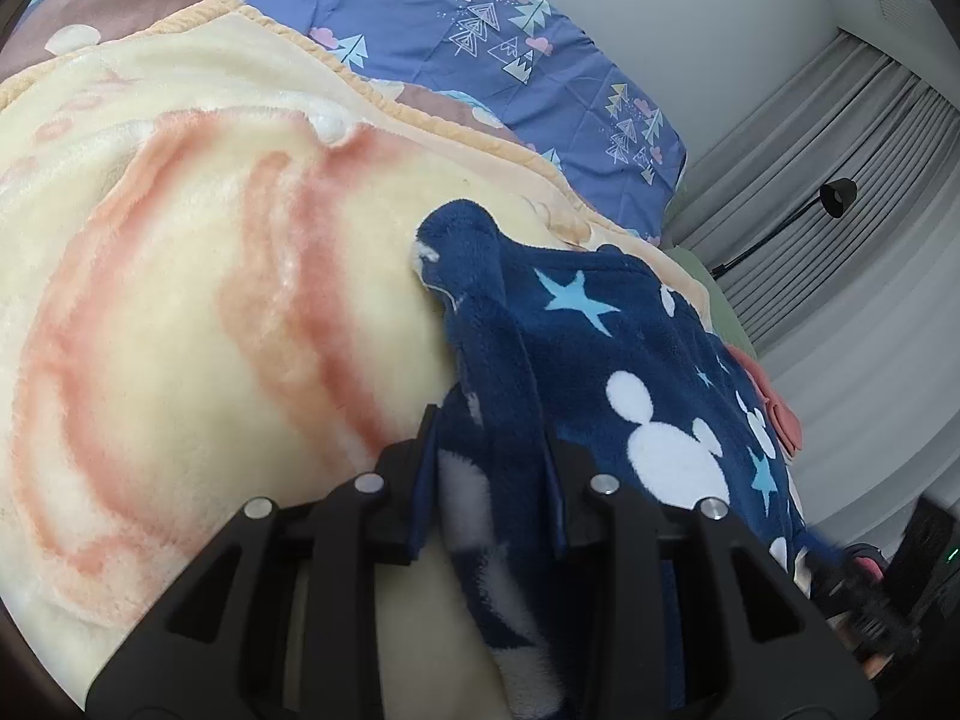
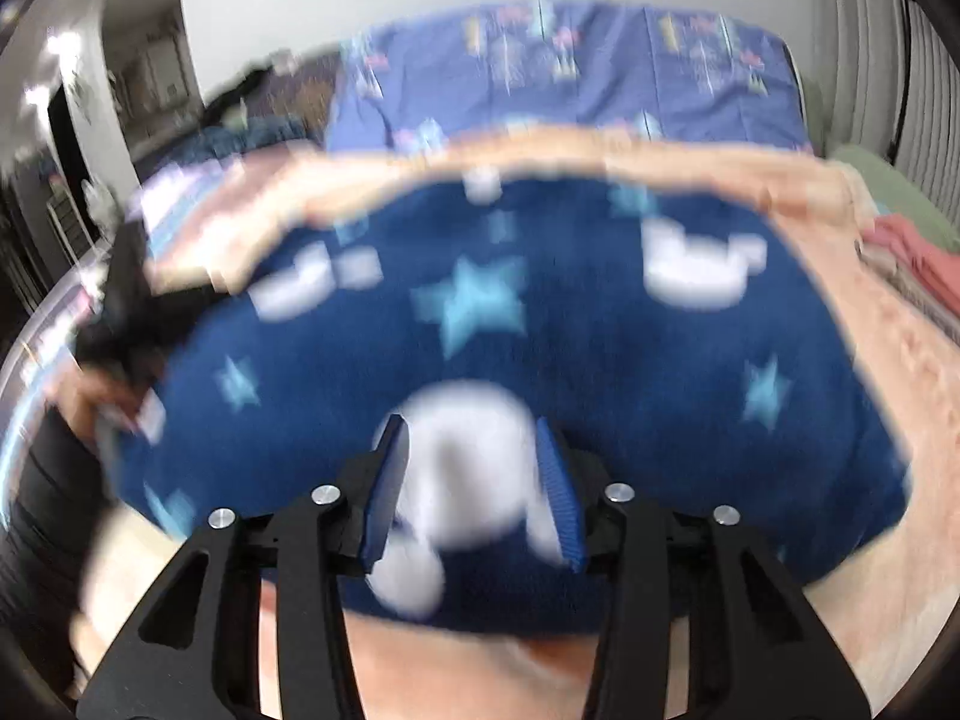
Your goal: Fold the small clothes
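A navy fleece garment (image 1: 606, 354) with white mouse-head shapes and light blue stars lies on a cream and pink blanket (image 1: 180, 276). My left gripper (image 1: 489, 426) is shut on a bunched fold at the garment's left edge, and the fabric runs up between its pads. In the blurred right wrist view the garment (image 2: 600, 336) is spread wide below my right gripper (image 2: 469, 423). Its jaws stand apart over a white patch and the pads press on nothing. A dark blurred shape with a hand (image 2: 114, 330) holds the garment's left corner.
A purple duvet with a tree print (image 1: 480, 42) covers the far side of the bed. Folded pink cloth (image 2: 924, 264) and a green one (image 2: 888, 186) lie at the right edge. Grey curtains (image 1: 840, 138) and a black lamp (image 1: 837, 195) stand beyond.
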